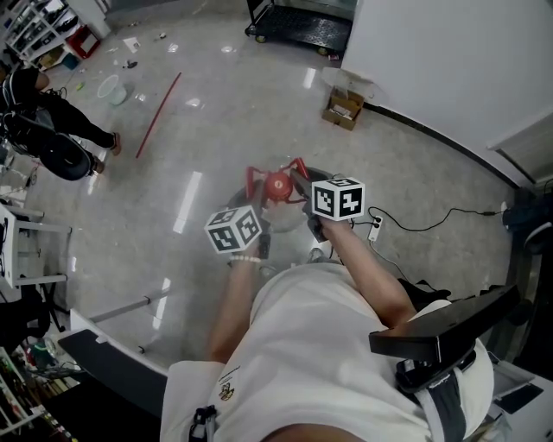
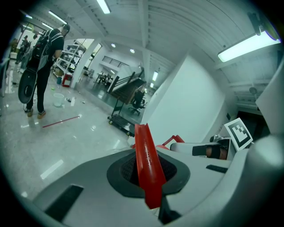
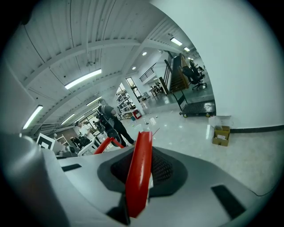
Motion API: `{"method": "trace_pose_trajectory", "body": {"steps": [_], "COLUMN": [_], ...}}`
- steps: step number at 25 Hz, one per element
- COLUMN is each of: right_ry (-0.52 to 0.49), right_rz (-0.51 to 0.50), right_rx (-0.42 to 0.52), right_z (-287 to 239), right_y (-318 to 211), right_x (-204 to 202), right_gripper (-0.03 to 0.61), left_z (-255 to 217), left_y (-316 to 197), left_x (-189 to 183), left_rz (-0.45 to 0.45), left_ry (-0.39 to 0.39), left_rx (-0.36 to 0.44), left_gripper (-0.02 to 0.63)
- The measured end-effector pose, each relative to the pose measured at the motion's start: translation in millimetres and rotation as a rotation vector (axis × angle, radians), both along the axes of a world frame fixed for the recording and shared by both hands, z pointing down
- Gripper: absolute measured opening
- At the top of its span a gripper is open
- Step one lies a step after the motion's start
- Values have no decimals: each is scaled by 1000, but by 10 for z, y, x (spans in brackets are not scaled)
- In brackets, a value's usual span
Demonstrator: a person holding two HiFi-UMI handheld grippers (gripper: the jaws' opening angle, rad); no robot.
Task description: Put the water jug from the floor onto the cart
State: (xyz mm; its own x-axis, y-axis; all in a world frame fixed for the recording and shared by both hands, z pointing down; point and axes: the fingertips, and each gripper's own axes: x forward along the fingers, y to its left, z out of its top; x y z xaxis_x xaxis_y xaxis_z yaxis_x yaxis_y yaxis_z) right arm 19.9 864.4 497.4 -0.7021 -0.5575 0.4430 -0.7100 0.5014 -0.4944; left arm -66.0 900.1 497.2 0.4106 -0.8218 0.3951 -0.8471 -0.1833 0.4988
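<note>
The water jug stands on the floor below me, clear-bodied with a red cap and a red handle frame. My left gripper is shut on the frame's left arm, which shows as a red bar pinched between its jaws. My right gripper is shut on the right arm, a red bar clamped between its jaws. The black flat cart is parked far ahead by the white wall, and appears as the cart in the left gripper view and the cart in the right gripper view.
An open cardboard box sits against the wall between me and the cart. A red stick and small litter lie on the floor at left, near a standing person. A power strip with a cable lies to the right.
</note>
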Motion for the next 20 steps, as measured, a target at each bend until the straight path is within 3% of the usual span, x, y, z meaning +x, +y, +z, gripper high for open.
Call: {"method": "trace_pose_trajectory", "body": {"steps": [20], "right_ry": [-4], "right_rz": [4], "right_rx": [0], "right_z": [-11], "right_y": [-83], "right_x": [-94], "right_gripper": [71], "left_z": [-14], "left_y": [-64], "left_x": [-71], "left_rz": [6], "left_ry": [16], "left_rx": [6], "left_gripper": [14]}}
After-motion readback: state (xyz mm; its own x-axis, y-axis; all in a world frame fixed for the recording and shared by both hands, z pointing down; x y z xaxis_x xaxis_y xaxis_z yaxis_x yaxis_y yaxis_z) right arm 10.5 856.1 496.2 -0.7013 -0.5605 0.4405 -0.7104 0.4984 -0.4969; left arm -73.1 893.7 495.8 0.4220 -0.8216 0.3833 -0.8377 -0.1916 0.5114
